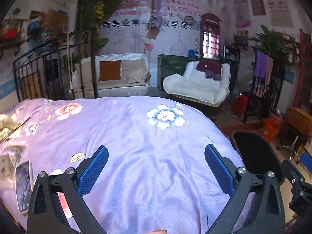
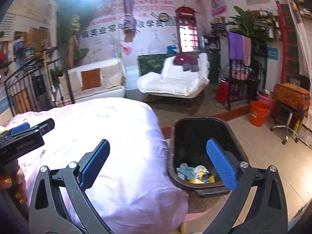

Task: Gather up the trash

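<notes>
Two claws, both spread wide, nothing held.

Left wrist view: left claw (image 1: 156, 167) hangs over the bed (image 1: 136, 136), jaws wide apart, only purple floral sheet between them. No trash on the sheet ahead. Phone (image 1: 23, 185) lies at 8 o'clock by the left finger, not trash, leave it. Pale crumpled lump (image 1: 6, 124) at 9 o'clock on the bed edge could be trash or cloth; cut off by the frame, can't tell. Bin (image 1: 257, 152) rim shows at 3 o'clock, inside all black here. Part of the right claw's body sits at 4 o'clock, jaws out of frame.

Right wrist view: right claw (image 2: 158, 163) jaws wide, empty, straddling the bed corner and the bin (image 2: 195, 128). Trash (image 2: 195, 172) already lies in the bin bottom at 5 o'clock: blue-white crumpled bits and yellow pieces. Left claw (image 2: 29, 128) seen side-on at 9 o'clock. Sheet is blown out white, so small scraps on it would not show.

Judgement: drop looks done, next is finding leftovers. Do it well by sweeping the left claw toward the 9 o'clock lump, checking it before pinching, keeping clear of the phone, and holding the bin in the right view for the drop.
</notes>
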`<state>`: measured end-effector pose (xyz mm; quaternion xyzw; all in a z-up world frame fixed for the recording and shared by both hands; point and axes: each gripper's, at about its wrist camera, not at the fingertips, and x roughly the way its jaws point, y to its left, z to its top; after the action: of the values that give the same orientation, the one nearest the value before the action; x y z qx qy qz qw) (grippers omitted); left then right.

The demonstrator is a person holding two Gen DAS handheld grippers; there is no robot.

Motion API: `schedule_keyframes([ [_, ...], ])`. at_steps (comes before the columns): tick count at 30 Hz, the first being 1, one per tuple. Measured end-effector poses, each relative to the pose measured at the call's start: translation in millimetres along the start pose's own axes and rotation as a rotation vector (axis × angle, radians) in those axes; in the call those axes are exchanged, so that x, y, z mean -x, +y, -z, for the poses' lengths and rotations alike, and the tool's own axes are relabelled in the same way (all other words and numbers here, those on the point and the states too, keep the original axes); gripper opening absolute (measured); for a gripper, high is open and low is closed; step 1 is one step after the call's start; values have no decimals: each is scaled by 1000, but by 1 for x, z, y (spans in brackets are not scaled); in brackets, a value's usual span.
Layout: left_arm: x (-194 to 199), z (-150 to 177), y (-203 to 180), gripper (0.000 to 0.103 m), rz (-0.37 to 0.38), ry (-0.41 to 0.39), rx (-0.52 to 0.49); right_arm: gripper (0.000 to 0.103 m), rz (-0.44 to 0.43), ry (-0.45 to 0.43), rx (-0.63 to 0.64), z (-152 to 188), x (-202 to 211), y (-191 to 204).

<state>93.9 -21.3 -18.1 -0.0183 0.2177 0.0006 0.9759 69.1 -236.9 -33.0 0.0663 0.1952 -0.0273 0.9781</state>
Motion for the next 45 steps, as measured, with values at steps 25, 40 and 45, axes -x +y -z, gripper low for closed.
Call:
schedule_keyframes([
  [25,64,27,13,98,17,-81,-19,98,-31,-88,94,0,49,43],
  [40,63,27,11,98,14,-78,-20,98,-25,-69,87,0,43,41],
  [45,63,27,12,98,14,-78,-20,98,-26,-69,86,0,43,40],
])
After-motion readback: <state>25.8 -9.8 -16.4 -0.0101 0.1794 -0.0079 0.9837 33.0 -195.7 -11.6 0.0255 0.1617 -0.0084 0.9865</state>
